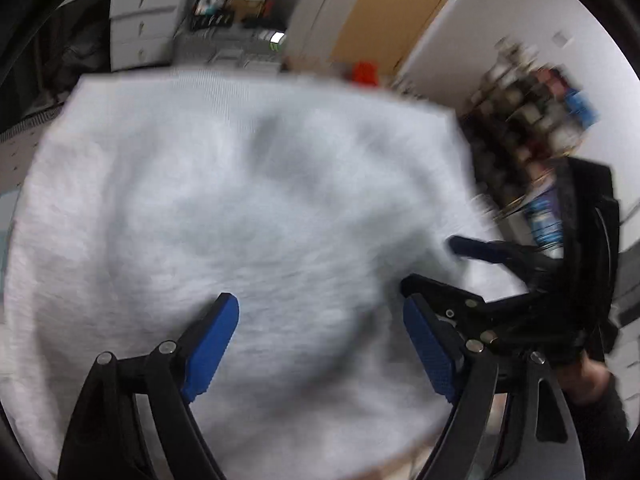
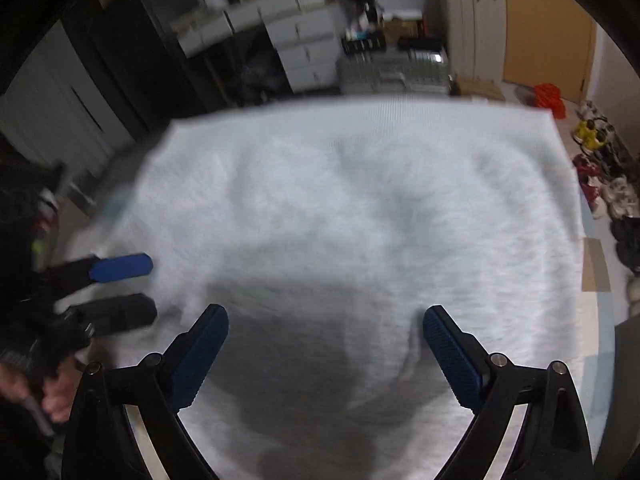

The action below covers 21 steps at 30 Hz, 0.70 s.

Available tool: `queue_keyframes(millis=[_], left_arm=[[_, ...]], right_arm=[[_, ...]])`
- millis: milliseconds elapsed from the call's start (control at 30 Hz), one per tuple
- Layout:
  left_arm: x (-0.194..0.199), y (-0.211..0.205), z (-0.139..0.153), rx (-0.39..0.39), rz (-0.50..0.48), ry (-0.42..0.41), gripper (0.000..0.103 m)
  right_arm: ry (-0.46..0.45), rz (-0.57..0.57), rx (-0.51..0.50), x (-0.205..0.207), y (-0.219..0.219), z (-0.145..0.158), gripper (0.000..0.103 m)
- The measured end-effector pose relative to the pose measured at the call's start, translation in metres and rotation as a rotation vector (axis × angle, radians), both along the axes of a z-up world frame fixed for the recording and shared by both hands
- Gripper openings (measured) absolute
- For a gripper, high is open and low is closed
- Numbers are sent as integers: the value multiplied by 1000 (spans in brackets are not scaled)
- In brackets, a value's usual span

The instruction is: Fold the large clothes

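A large white knitted garment (image 1: pixel 224 208) lies spread flat and fills most of both views (image 2: pixel 360 208). My left gripper (image 1: pixel 320 344) is open and empty, its blue pads just above the near part of the cloth. My right gripper (image 2: pixel 326 356) is open and empty too, over the near edge of the cloth. The right gripper also shows at the right of the left wrist view (image 1: pixel 444 264), open over the cloth's right side. The left gripper shows at the left of the right wrist view (image 2: pixel 132 288), open at the cloth's left side. Both views are blurred by motion.
White drawer units (image 2: pixel 304 44) and a grey crate (image 2: pixel 392 70) stand beyond the cloth's far edge. A brown door (image 2: pixel 544 28) and a red object (image 2: pixel 550 94) are at the far right. Shoes (image 2: pixel 608 188) line the floor on the right.
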<state>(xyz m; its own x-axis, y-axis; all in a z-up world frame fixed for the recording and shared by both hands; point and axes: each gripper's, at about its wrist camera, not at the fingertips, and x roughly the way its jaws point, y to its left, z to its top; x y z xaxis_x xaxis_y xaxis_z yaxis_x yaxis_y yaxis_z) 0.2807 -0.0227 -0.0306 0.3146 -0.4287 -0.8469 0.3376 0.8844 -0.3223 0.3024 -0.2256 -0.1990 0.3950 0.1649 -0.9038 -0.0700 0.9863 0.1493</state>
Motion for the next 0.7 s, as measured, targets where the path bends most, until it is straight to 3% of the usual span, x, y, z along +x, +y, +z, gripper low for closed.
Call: queue_keyframes(millis=[33,67,100,167,267,367,433,467,533,633,700], left_arm=[[5,2,-18,35,23,23,81],[10,5,-31,16,28,56,82],[9,9,-34,-7,26,33,84],[7,3,-31,52,-7,-21,86],[10,17,-14,-1,54,32,86],[9,48,12,-15,92,-14,86],[1,75,20,31,144,-63,86],[-5,83,18,35,167,-74,86],[-9,107,4,118,254,-69,86],[-12,99,-21,168,276,-62,85],[-19,77,-26,305,242,-139,86]], right_arm=[[12,1,-12,2,-1,-9,99],[-3,27,-22,-3,-2,-20,100],[-21,48,-41,-5,-3,-24,100],[-23,49,-55,-10,-4,-24,100],[-58,35,-37,-21,-18,-7,97],[-120,-66,13,-53,-59,13,98],[-84,-129,10,-74,-77,12,98],[-66,-138,13,-85,-85,6,98],[-3,-151,8,-96,-91,-11,98],[14,-189,71,-105,-98,-23,101],[13,-178,29,-93,-97,-23,103]])
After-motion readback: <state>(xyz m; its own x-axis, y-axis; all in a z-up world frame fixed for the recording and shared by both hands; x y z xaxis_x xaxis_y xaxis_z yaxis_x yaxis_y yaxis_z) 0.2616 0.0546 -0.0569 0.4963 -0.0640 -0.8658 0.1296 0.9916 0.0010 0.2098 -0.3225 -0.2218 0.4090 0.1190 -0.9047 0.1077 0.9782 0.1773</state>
